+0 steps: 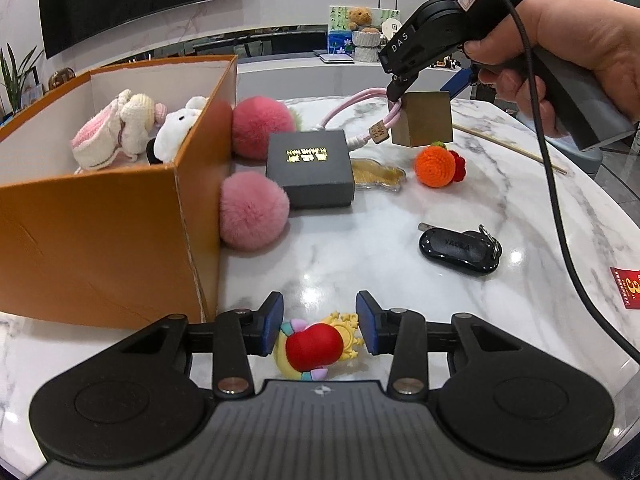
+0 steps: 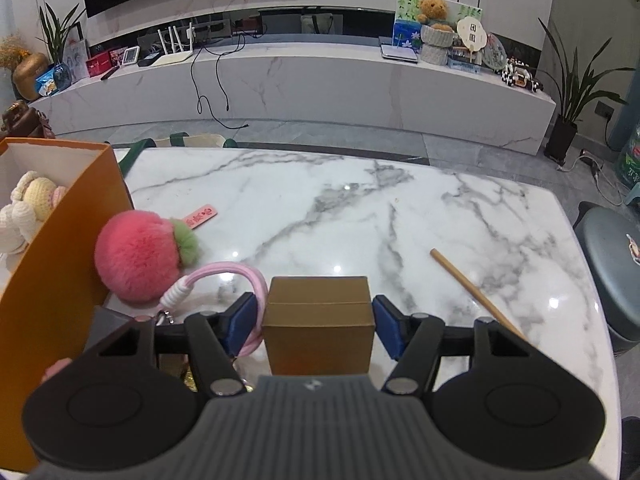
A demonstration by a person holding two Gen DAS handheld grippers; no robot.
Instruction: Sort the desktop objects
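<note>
My left gripper [image 1: 320, 326] is open, its blue pads on either side of a red and yellow rubber charm [image 1: 314, 347] that lies on the marble table [image 1: 360, 248]. My right gripper [image 2: 318, 322] is shut on a small gold box [image 2: 320, 326] and holds it above the table; a pink cord [image 2: 240, 276] is caught beside its left pad. In the left wrist view the gold box [image 1: 424, 120] hangs in the air past a black gift box [image 1: 310, 172]. An orange box [image 1: 100, 220] at the left holds knitted and plush toys [image 1: 132, 128].
Two pink pompoms [image 1: 254, 210] lie against the orange box. An orange crochet fruit [image 1: 436, 166], a black key fob [image 1: 460, 250], a gold glitter charm [image 1: 376, 176], a wooden stick [image 2: 476, 292] and a red tag [image 1: 626, 288] lie on the table.
</note>
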